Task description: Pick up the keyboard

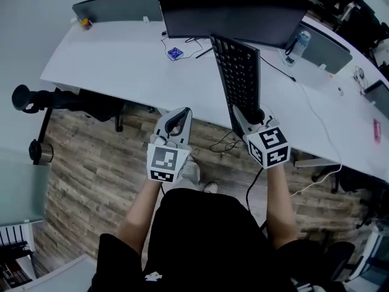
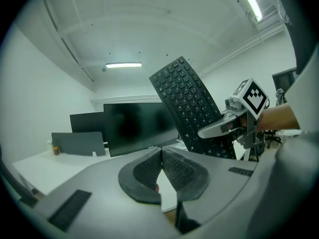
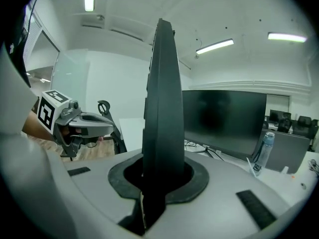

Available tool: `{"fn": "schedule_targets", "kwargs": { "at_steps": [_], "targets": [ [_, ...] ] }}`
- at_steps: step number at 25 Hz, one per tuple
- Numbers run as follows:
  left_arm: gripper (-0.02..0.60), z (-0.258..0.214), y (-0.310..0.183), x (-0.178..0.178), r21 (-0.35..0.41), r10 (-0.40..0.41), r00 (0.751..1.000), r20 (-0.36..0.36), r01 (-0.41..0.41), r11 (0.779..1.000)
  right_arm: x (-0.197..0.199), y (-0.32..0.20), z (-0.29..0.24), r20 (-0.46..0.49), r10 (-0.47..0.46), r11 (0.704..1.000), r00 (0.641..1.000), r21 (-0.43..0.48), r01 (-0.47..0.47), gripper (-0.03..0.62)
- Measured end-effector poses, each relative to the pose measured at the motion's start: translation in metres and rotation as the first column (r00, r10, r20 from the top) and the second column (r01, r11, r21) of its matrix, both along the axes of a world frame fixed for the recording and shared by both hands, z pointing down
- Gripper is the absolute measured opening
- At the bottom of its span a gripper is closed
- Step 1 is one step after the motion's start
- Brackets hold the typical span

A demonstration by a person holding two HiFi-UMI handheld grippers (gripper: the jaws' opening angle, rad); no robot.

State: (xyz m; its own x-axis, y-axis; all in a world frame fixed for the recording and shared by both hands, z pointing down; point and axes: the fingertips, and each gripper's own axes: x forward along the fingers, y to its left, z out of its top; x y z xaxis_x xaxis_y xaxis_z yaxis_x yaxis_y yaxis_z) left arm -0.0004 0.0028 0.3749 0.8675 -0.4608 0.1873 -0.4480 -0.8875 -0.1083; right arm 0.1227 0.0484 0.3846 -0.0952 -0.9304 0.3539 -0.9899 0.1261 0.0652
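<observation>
The black keyboard (image 1: 240, 78) is lifted off the white desk (image 1: 134, 66) and stands tilted in the air, its near end clamped in my right gripper (image 1: 249, 119). In the right gripper view the keyboard (image 3: 160, 108) shows edge-on between the jaws. In the left gripper view the keyboard (image 2: 192, 108) hangs at the right with the right gripper (image 2: 219, 128) at its lower end. My left gripper (image 1: 176, 123) is shut and holds nothing, left of the keyboard and in front of the desk edge. Its pads (image 2: 172, 169) meet in a closed V.
A dark monitor (image 1: 237, 17) stands on the desk behind the keyboard. A water bottle (image 1: 298, 44), a small blue object (image 1: 175, 53) and cables (image 1: 316, 114) lie on the desk. A black office chair (image 1: 61, 99) stands at the left over the wooden floor (image 1: 91, 181).
</observation>
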Motion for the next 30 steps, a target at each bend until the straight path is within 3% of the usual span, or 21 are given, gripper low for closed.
{"fn": "schedule_targets", "kwargs": {
  "at_steps": [8,17,22,30],
  "targets": [
    [0.009,-0.001,0.027,-0.012,0.064,-0.005,0.998,0.066,0.001,0.998,-0.02,0.018,0.003,0.048,-0.022,0.999,0.999,0.028,0.021,0.067],
    [0.009,-0.005,0.049,-0.025,0.042,-0.014,0.999,0.037,0.012,0.999,-0.033,0.04,0.001,0.062,-0.026,0.999,0.998,0.031,0.024,0.067],
    [0.009,-0.005,0.05,-0.025,0.046,0.021,0.999,0.033,-0.023,0.999,-0.043,0.045,-0.01,0.065,-0.008,0.998,0.998,0.062,0.004,0.067],
    [0.009,-0.024,0.045,-0.023,0.012,0.067,0.997,-0.044,-0.067,0.998,-0.059,0.048,-0.028,0.097,0.038,0.993,0.995,0.106,-0.048,0.067]
  ]
}}
